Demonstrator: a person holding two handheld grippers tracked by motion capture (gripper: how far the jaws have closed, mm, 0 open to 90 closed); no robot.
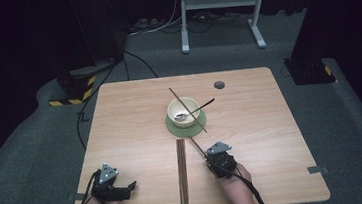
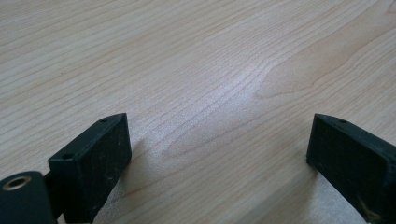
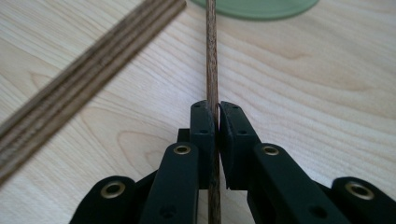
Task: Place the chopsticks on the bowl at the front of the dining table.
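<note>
A thin wooden chopstick (image 3: 211,56) lies on the table, and my right gripper (image 3: 217,112) is shut on its near part. Its far end reaches the rim of a green coaster (image 3: 252,7). In the high view the right gripper (image 1: 209,155) sits just right of centre near the front, and the held chopstick (image 1: 197,145) points up-left toward the coaster (image 1: 174,130). A cream bowl (image 1: 175,113) stands on the coaster with a spoon (image 1: 197,109) in it. A second chopstick (image 1: 176,95) lies slanted across the bowl. My left gripper (image 1: 131,186) rests at the front left, open (image 2: 219,154) over bare wood.
A bundle of wooden chopsticks (image 1: 182,174) lies straight toward the front edge, between the two grippers; they run along the left in the right gripper view (image 3: 84,79). A small round hole (image 1: 219,85) sits near the table's (image 1: 263,139) far edge. Cables and a white frame stand on the floor beyond.
</note>
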